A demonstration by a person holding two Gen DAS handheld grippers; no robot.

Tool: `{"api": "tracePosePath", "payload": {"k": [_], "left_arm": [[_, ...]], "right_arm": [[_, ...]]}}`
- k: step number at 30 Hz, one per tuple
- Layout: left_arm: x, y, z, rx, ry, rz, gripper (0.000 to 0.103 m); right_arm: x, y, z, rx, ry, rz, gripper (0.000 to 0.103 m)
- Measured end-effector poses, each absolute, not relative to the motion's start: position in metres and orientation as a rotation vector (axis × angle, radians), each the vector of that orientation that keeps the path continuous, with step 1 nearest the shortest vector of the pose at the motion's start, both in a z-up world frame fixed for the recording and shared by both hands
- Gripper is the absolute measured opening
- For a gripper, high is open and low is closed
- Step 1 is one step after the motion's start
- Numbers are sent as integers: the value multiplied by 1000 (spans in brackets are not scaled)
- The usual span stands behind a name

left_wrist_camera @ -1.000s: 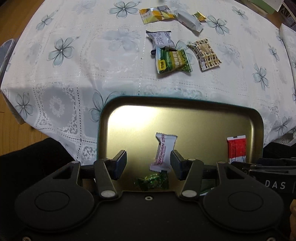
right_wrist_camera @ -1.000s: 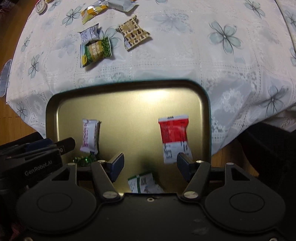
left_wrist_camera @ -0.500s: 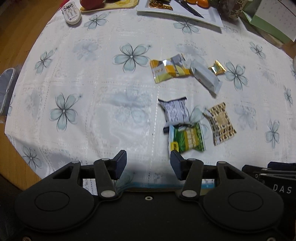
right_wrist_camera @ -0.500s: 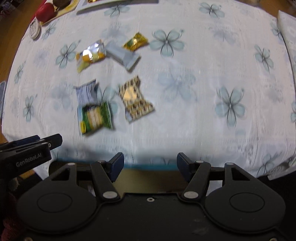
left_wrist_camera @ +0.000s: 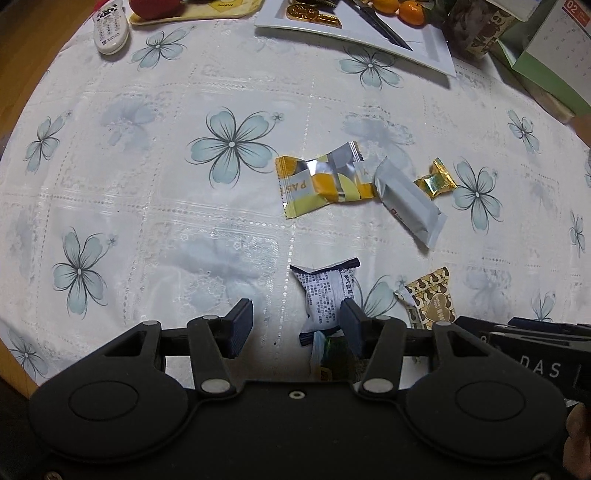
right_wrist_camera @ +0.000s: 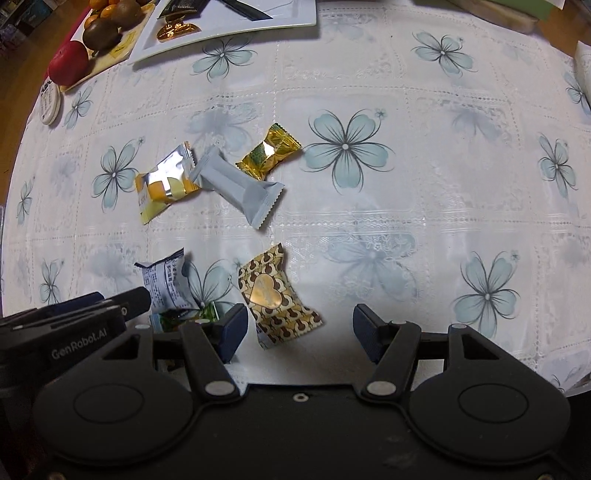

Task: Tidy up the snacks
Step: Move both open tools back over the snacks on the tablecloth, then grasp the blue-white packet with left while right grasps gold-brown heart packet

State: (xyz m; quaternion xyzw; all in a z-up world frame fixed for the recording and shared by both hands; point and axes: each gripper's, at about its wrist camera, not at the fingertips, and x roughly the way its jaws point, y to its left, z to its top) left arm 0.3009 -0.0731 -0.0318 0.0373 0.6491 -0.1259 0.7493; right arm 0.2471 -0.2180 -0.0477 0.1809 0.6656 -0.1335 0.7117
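Observation:
Several wrapped snacks lie on the flowered tablecloth. My left gripper [left_wrist_camera: 295,328] hangs open just above a white packet with dark print [left_wrist_camera: 327,295], which lies by its right finger; a green packet [left_wrist_camera: 332,354] sits partly hidden under that finger. My right gripper [right_wrist_camera: 301,330] is open over a brown packet with a gold heart [right_wrist_camera: 275,295], which lies nearer its left finger. Farther out lie a yellow and silver packet [right_wrist_camera: 166,184], a grey packet [right_wrist_camera: 240,188] and a gold candy [right_wrist_camera: 267,153]. Neither gripper holds anything.
At the far side stand a white tray with gold coins and scissors [left_wrist_camera: 351,33], a remote control [left_wrist_camera: 110,29], a board with fruit [right_wrist_camera: 70,61] and a green box [left_wrist_camera: 546,66]. The table's rounded edge runs along the left.
Both grippers have moved from above the gold tin tray out over the table to the loose snacks. The tray has dropped out of view. Both stay equally open.

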Motion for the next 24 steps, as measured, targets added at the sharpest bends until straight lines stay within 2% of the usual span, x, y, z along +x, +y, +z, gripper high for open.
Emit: {"api": "tracePosePath", "payload": {"k": [18,24], "left_arm": [[316,-54,-41,-15,1460,-247,58],[315,-60,-40,-18,1446,-273,58]], "right_arm": [[270,-194,-85,318,1530,-302,66],[270,-188,-91,280,1540,-296,55]]}}
